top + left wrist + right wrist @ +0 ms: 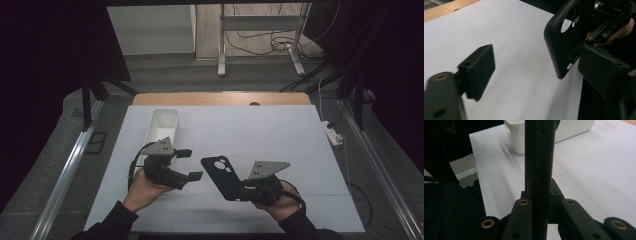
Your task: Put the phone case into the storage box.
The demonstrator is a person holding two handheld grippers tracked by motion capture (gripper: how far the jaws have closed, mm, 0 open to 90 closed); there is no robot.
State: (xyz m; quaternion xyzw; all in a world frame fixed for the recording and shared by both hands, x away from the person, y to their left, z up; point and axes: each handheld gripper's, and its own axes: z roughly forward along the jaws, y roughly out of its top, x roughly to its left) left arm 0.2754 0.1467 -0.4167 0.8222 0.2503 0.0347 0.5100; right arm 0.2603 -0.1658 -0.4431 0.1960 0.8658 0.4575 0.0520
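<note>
A white sheet (280, 145) is seen spread over the wooden table (220, 98), with dark floor and cables in the upper part of the high view. Left of centre, a white bin (162, 126) is stood on the sheet. Just below it, the left gripper (189, 164) is held in a hand (145, 187), its jaws spread apart with nothing between them. Right of centre, a black phone case (224, 176) is held clear of the sheet, it seems, tilted toward the upper left. It is clamped edge-on by the right gripper (541, 192), whose jaws are pressed on both its faces.
</note>
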